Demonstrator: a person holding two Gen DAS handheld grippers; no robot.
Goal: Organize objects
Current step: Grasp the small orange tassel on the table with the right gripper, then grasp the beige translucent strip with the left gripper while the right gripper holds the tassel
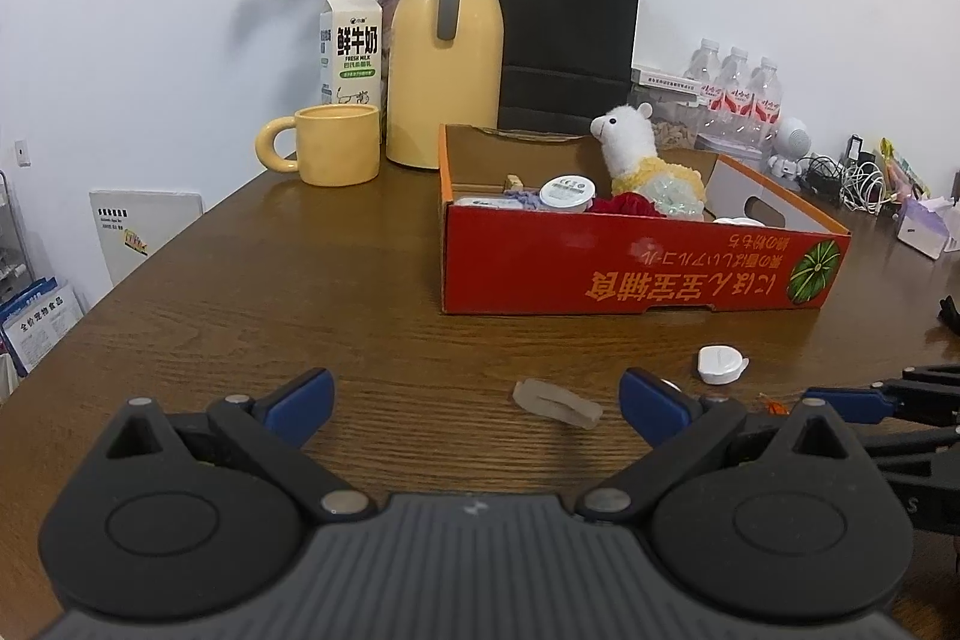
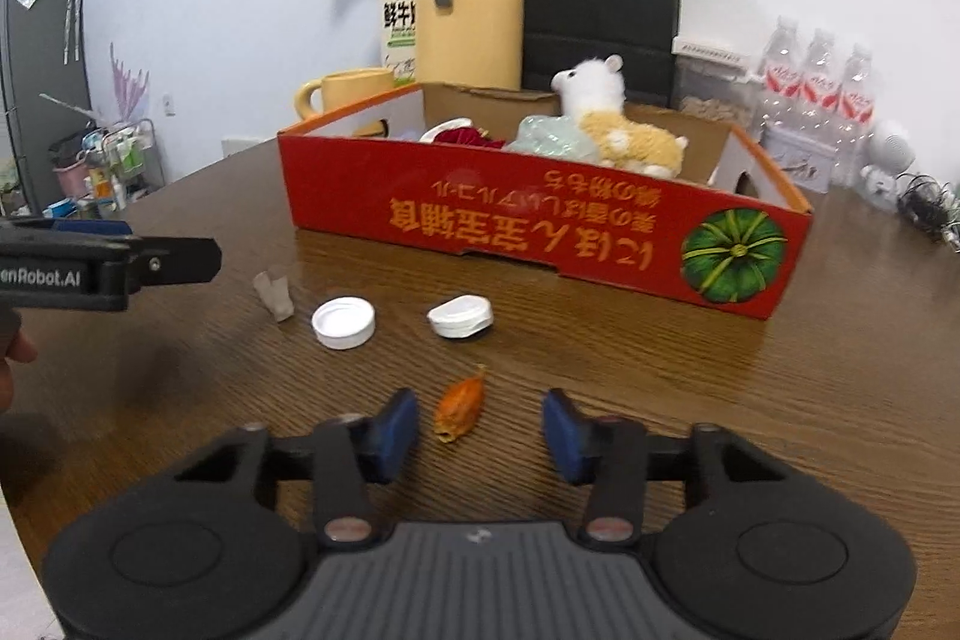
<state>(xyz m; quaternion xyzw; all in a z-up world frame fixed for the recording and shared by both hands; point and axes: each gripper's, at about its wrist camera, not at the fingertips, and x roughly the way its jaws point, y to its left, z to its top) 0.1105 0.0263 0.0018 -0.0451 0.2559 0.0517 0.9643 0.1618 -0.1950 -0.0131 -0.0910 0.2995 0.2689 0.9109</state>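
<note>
A red cardboard box [image 1: 600, 268] [image 2: 528, 226] stands on the wooden table and holds a plush alpaca [image 1: 636, 148] [image 2: 606, 118], a white round tub [image 1: 567, 191] and other small items. My left gripper [image 1: 477, 400] is open, with a translucent piece [image 1: 557, 403] [image 2: 275, 293] lying between its fingertips. My right gripper [image 2: 480, 427] is open around a small orange object [image 2: 459, 406]. A white lid [image 2: 343, 322] and a white flip cap [image 2: 461, 317] [image 1: 720, 364] lie in front of the box.
A yellow mug [image 1: 336, 145], a milk carton [image 1: 353, 46], a yellow thermos jug [image 1: 444, 52] and a black paper bag [image 1: 567, 34] stand behind the box. Water bottles [image 1: 735, 91] and cables [image 1: 852, 178] are at the far right. The table edge runs along the left.
</note>
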